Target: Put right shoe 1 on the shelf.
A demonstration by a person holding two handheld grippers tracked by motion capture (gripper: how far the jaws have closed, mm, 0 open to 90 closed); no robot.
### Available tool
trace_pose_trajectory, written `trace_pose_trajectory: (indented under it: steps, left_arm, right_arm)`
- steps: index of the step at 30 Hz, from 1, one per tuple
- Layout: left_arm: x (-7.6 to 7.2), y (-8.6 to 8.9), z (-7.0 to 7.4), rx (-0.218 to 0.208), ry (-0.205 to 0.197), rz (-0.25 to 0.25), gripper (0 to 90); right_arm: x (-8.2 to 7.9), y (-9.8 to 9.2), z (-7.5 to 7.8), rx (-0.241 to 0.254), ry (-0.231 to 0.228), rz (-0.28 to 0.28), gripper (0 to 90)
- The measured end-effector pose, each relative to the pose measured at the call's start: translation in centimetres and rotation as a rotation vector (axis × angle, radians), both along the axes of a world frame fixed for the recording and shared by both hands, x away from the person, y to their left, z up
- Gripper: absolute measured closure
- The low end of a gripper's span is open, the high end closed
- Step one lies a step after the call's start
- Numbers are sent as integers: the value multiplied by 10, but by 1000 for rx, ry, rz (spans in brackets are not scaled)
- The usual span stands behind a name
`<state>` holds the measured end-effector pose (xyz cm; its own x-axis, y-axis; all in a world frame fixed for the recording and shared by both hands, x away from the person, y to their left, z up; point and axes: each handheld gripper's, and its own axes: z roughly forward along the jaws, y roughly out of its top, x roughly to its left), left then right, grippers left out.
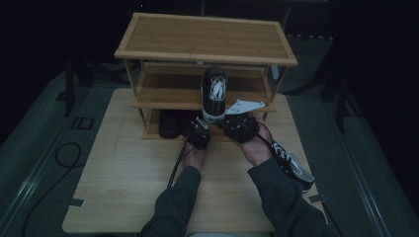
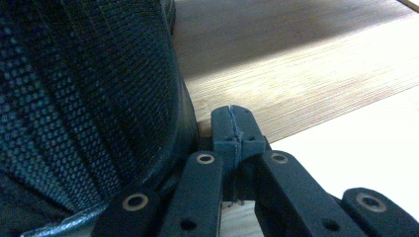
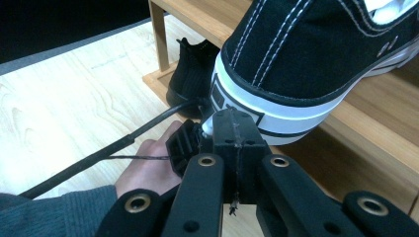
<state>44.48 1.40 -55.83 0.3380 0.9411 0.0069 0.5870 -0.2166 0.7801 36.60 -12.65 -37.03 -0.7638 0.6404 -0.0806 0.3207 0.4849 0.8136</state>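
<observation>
Pressing together empty, the right claw (image 3: 236,132) and left claw (image 2: 233,129) flank the black sneaker's (image 1: 214,94) heel on the shelf (image 1: 168,98).

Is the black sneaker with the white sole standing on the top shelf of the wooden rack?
No, the black sneaker rests on the middle shelf.

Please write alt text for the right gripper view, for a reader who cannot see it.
The shut right tool presses its tips against the white heel of a black sneaker that lies on a wooden rack shelf. To its left, a hand with the other tool's cable rests on the table.
</observation>
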Motion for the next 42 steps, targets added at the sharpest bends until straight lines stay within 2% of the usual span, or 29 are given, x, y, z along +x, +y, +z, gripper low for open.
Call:
trace_pose_trajectory:
  steps: [13,17,19,20,23,32,42]
  left_arm:
    - [0,1,0,-1,5,-3,900]
    - [0,0,0,-5,1,0,900]
    - [0,1,0,-2,5,-4,900]
    - [0,1,0,-3,5,-4,900]
    - [0,0,0,-2,1,0,900]
    - [0,1,0,-7,6,-3,900]
    - [0,1,0,-8,7,-4,900]
  right_arm:
    - [4,-5,-2,5,4,-18,900]
    - [5,-7,-1,0,-9,-41,900]
    - [8,-7,-3,-19,-17,-77,900]
    - [12,-9,-5,3,6,-65,900]
    - [13,-10,-4,11,5,-60,900]
    - [16,-3,-1,13,-7,-45,900]
    - [23,8,0,-11,-22,-52,900]
